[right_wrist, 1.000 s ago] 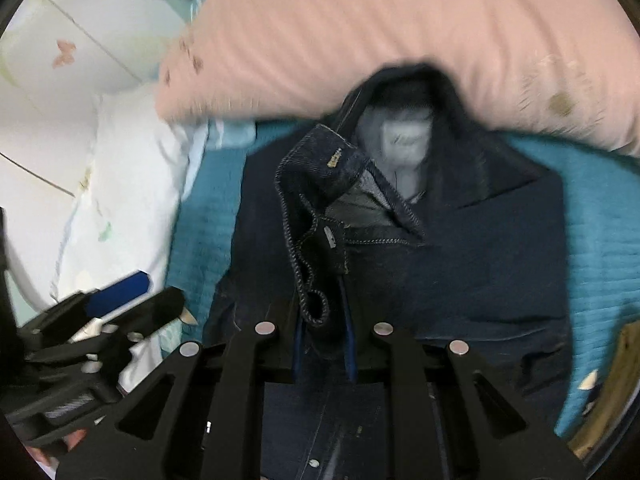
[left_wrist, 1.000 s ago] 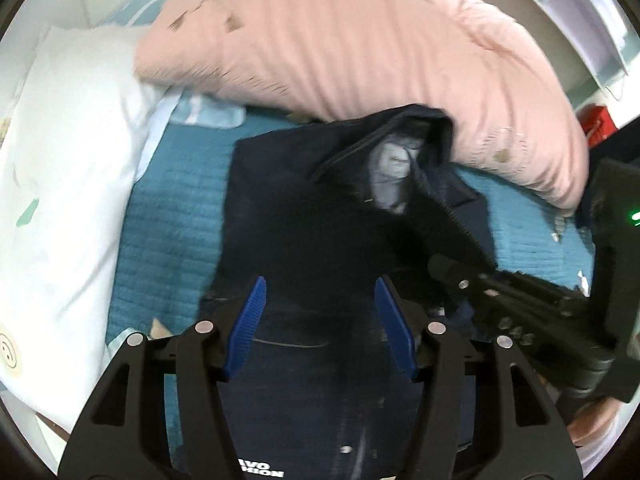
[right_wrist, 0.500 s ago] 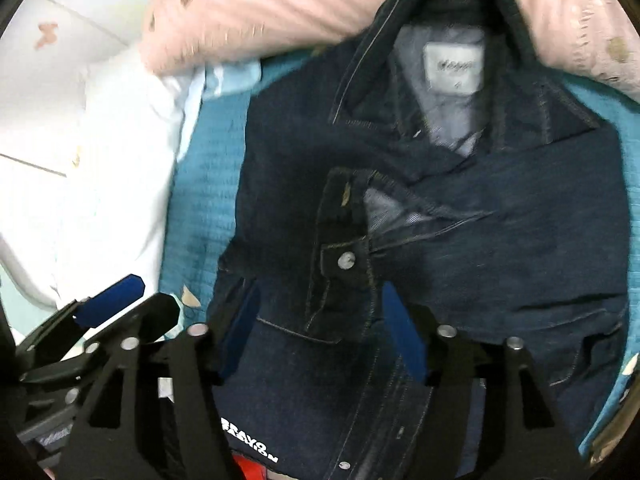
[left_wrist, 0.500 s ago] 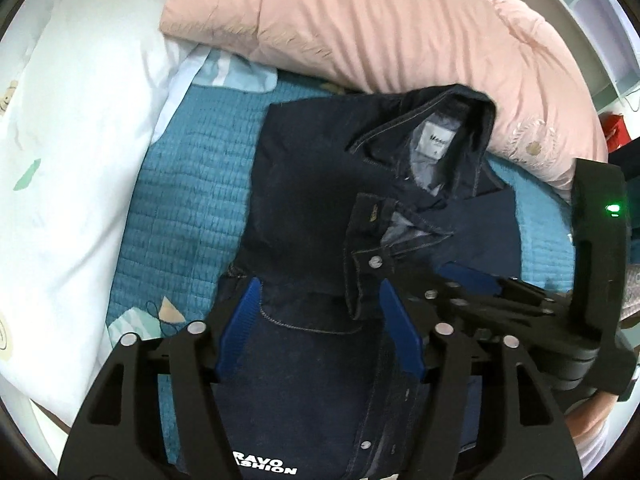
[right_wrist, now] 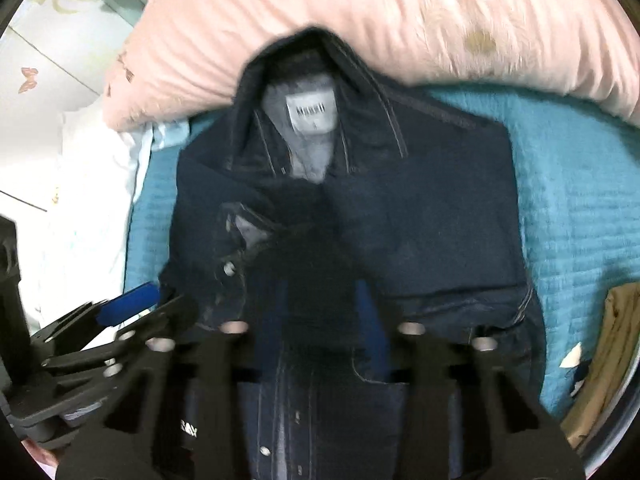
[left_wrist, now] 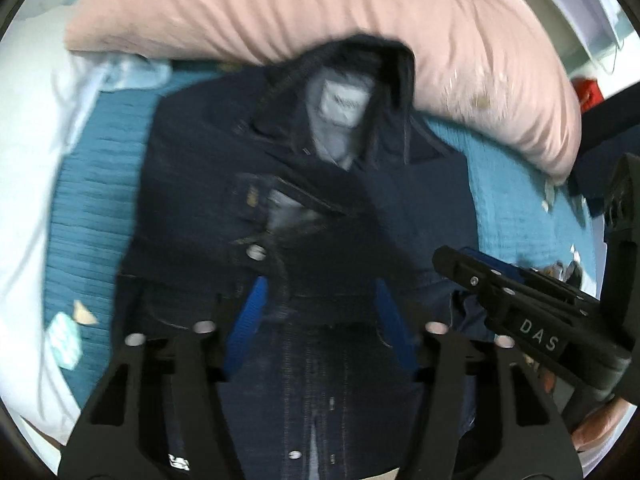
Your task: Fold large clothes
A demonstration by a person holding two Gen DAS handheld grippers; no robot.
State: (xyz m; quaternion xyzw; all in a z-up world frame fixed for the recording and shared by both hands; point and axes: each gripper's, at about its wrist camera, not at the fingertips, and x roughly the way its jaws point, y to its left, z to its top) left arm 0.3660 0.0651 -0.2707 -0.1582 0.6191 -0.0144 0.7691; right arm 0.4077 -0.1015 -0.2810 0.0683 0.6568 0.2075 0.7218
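Observation:
A dark denim jacket (left_wrist: 192,184) lies on the teal bedspread (left_wrist: 88,216), collar and white label (right_wrist: 310,112) toward the pink duvet. One cuff with a metal button (left_wrist: 256,252) is folded over the chest. My left gripper (left_wrist: 320,316) hovers over the jacket's front; its jaws are closing, the blue pads (left_wrist: 246,320) stand apart and cloth lies below them. My right gripper (right_wrist: 324,320) is closing too, with a dark raised fold of the jacket (right_wrist: 320,256) filling the gap between its pads. Each gripper shows in the other's view: right (left_wrist: 480,276), left (right_wrist: 140,312).
A pink duvet (right_wrist: 360,20) bulks along the far side of the bed. A white pillow (left_wrist: 28,184) lies to the left. A tan garment (right_wrist: 616,360) sits at the right edge, and a red thing (left_wrist: 588,88) lies beyond the bed. A hand (left_wrist: 600,432) holds the right gripper.
One second ago the right gripper held the cuff up; half a second ago it had let go and stood wide. Now it has narrowed around a fold. Both views have shifted over the jacket.

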